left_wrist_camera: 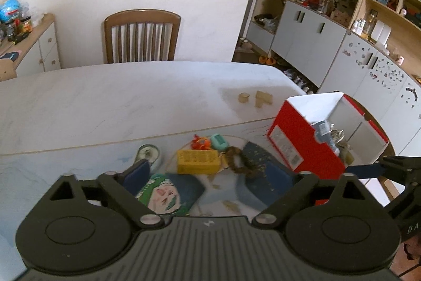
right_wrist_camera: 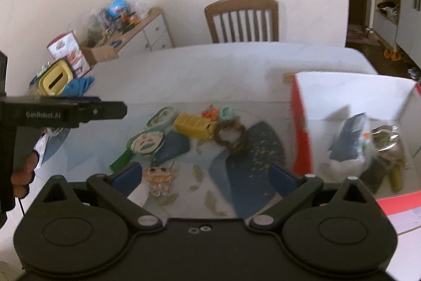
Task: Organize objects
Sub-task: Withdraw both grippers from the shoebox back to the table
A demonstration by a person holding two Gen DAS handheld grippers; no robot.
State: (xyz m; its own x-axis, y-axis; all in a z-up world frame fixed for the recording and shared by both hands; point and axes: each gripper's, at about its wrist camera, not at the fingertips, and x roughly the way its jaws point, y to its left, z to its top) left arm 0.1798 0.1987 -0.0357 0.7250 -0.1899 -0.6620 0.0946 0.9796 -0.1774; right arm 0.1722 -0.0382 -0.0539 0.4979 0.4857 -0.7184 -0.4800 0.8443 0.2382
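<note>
Hovering with jaws wide and empty, my left hand-held gripper (left_wrist_camera: 210, 175) faces the yellow block (left_wrist_camera: 198, 161), just ahead, long axis running left-right. My right hand-held gripper (right_wrist_camera: 208, 177), also open and empty, sits farther right, nearer the red box (left_wrist_camera: 307, 146). A brown ring (left_wrist_camera: 236, 159) crowds the block's right end on the desk (left_wrist_camera: 105, 107).

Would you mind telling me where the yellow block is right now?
The yellow block lies on the table mat, mid-frame in both wrist views, just left of the brown ring and below the teal case.
</note>
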